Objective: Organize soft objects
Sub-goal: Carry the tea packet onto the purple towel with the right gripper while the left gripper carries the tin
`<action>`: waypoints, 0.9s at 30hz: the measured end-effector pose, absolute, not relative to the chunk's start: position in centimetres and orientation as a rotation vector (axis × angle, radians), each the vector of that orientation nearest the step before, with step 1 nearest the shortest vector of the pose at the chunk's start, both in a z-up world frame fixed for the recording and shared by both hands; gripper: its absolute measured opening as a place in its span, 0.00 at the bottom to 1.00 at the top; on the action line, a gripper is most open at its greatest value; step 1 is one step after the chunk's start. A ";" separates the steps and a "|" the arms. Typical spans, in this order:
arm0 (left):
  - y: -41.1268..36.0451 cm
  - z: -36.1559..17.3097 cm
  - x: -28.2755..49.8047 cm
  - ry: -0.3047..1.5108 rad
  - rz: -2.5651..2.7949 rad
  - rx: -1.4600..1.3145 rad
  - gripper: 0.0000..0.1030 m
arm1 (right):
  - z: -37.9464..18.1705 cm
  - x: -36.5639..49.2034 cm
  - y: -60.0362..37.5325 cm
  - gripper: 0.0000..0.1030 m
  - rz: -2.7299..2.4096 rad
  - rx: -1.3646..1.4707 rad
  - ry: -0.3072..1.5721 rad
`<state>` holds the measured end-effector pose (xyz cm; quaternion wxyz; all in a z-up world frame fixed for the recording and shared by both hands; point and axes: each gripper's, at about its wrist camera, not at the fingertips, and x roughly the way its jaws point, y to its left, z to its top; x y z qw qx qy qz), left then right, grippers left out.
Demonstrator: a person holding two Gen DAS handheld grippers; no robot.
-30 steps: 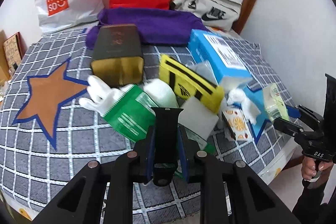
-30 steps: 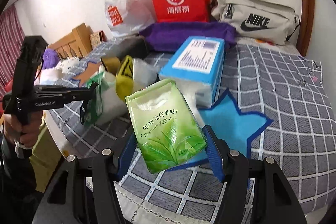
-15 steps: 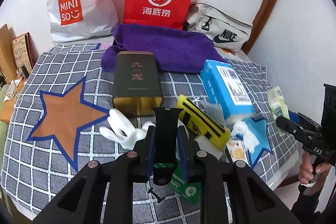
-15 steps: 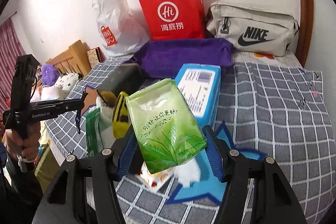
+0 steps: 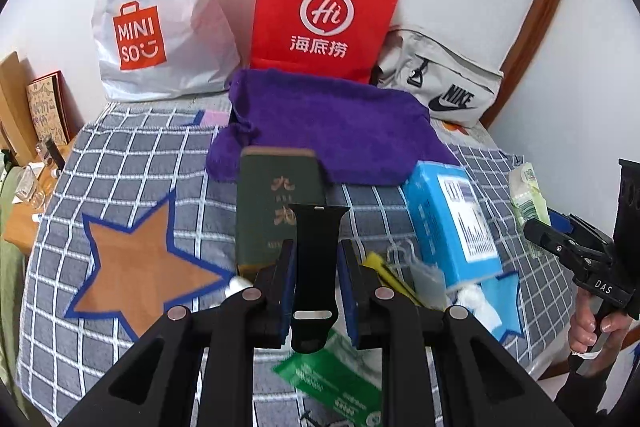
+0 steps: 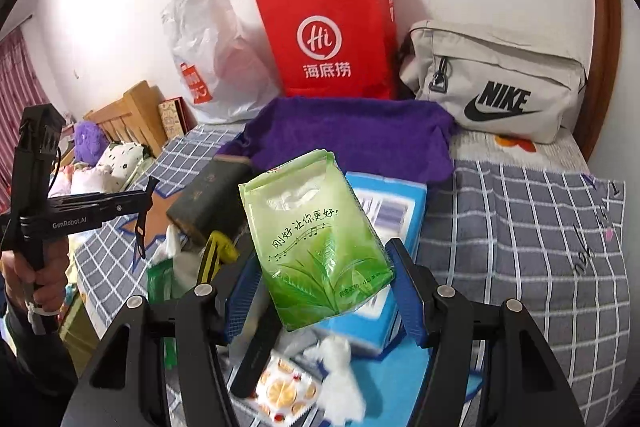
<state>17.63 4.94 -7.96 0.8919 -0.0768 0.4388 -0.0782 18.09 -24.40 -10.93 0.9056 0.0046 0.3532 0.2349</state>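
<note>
**Both hands loaded above the bed, bags waiting at the far wall**

The left gripper (image 5: pixel 316 283) is clamped on a black watch strap (image 5: pixel 316 267), its pads pressed to the strap's edges; the strap stands upright between them, well clear of the checked bedspread (image 5: pixel 120 163). The right gripper (image 6: pixel 324 291) is closed on a green tissue pack (image 6: pixel 318 243), tilted with its top leaning left, held above the blue tissue box (image 6: pixel 396 211) and the near clutter of small packets.

At the far wall stand a white plastic bag (image 5: pixel 160 11) to the left, a red paper bag (image 5: pixel 326 7) in the middle and a grey waist bag (image 5: pixel 444 83) to the right; a purple towel (image 5: pixel 332 135) lies just in front of them. Which one each item belongs in cannot be told from here.

To do this carry well, I would judge: keep both grips steady, since the strap is thin and could pivot between the pads; keep both items high enough to pass over the dark green box (image 5: pixel 278 203) and the towel; bring each item right over its bag's mouth before letting go; keep the two hands apart so the tools do not clash.
</note>
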 end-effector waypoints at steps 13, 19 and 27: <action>5.9 -6.9 24.2 0.927 -0.110 -0.168 0.19 | -9.3 25.7 -23.9 0.59 0.426 -0.004 0.741; 6.6 -7.1 27.4 0.941 -0.086 -0.174 0.19 | -8.9 29.8 -23.0 0.59 0.428 -0.016 0.753; 7.2 -8.3 32.4 0.969 -0.085 -0.196 0.19 | -7.7 35.3 -21.1 0.59 0.445 -0.056 0.742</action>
